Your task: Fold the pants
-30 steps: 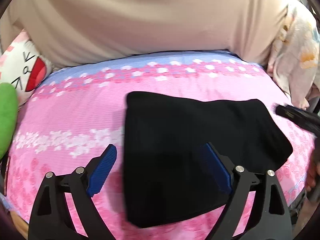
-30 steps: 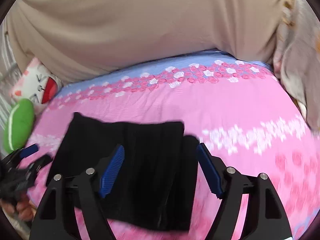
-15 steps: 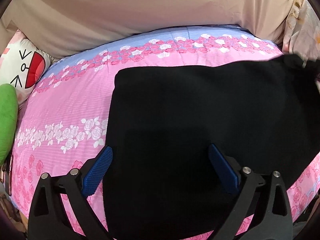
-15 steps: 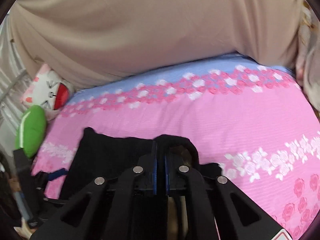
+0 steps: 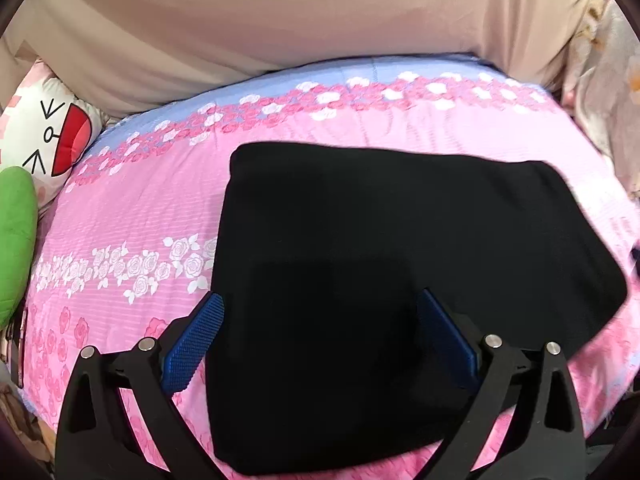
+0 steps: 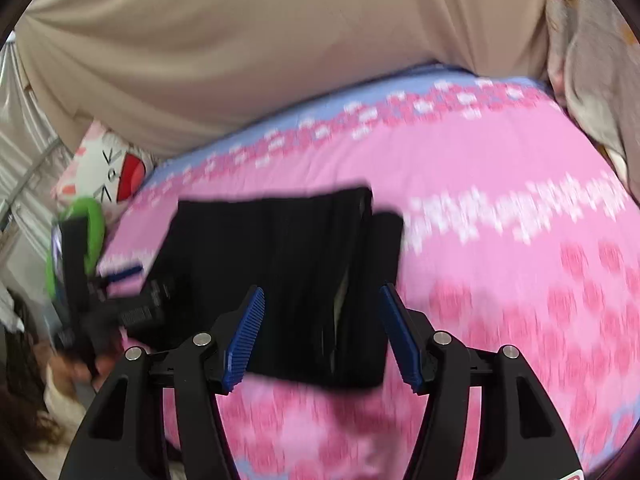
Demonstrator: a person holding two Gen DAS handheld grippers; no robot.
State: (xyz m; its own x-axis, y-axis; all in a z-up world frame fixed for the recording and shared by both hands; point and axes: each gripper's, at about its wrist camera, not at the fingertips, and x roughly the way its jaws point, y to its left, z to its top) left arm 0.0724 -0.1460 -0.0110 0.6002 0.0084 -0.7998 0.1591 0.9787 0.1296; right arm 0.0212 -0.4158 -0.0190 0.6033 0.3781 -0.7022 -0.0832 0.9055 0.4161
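Black pants point(image 5: 380, 264) lie folded into a flat rectangle on the pink floral bedsheet point(image 5: 132, 208). My left gripper point(image 5: 320, 336) is open and empty above the near left part of the pants. In the right wrist view the folded pants point(image 6: 288, 264) show layered edges at their right end. My right gripper point(image 6: 322, 332) is open and empty over that end. The left gripper point(image 6: 80, 280) appears at the far left of that view, blurred.
A beige curtain point(image 5: 280, 20) hangs behind the bed. A white cartoon pillow point(image 5: 44, 128) and a green cushion point(image 5: 16, 232) sit at the left edge. Floral fabric point(image 5: 608, 100) is bunched at the right edge.
My right gripper was shut on the pants' right edge half a second ago; it has let go and opened. The pants now lie flat. The left gripper stays open.
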